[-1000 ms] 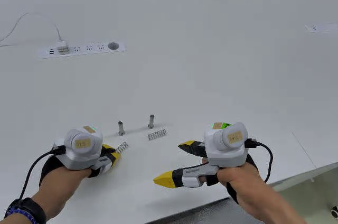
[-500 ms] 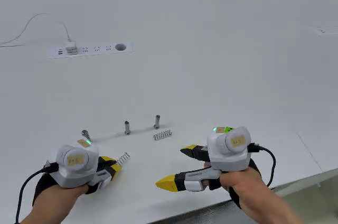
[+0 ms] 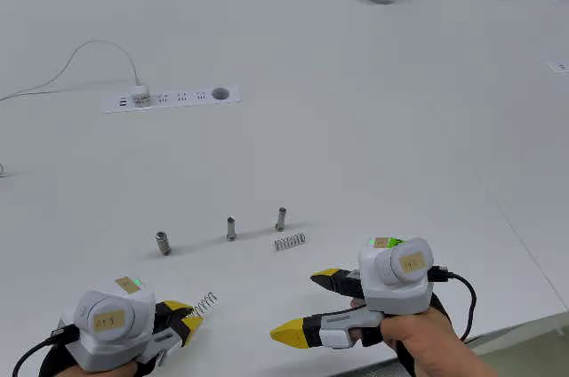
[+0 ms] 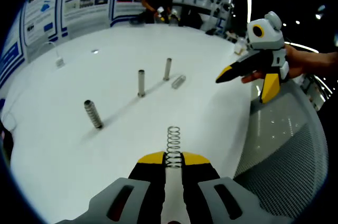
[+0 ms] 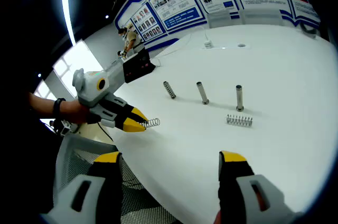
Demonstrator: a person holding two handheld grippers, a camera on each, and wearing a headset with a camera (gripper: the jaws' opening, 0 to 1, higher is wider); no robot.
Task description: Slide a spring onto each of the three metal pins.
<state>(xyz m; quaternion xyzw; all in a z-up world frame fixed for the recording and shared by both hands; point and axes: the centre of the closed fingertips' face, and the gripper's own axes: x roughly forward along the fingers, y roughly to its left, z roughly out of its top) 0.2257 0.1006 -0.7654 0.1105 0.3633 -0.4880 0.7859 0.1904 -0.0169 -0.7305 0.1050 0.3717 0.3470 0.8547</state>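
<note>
Springs lie in three places. One thin coiled steel spring (image 4: 172,140) is pinched at its near end between the yellow tips of my left gripper (image 4: 166,159), which is clamped tight on it. The coil sticks straight out past the tips and points toward the row of pins. Whether its free end touches the white surface (image 3: 373,128) I cannot tell.

Ahead of that gripper, well apart from it, three short metal pins stand upright in a line. The left metal pin (image 3: 163,243) carries a dark coiled spring (image 4: 93,114) wound round its shaft. The middle metal pin (image 3: 231,228) and the right metal pin (image 3: 281,219) are bare. The left pin is the one closest to my left gripper, and the held coil is well short of all three.

A loose steel spring (image 3: 289,241) lies on its side on the surface just beside the right pin, on the near side of it, not touching it. It sits between that pin and my right gripper (image 3: 307,306).

My right gripper has its yellow-tipped jaws spread wide with nothing between them. It is low over the surface near the front edge, aimed leftward across my body. In the right gripper view the loose spring lies ahead of the gap between the jaws, near but apart.

Farther back a white power strip (image 3: 173,97) lies flat with a plug and cable in it.
</note>
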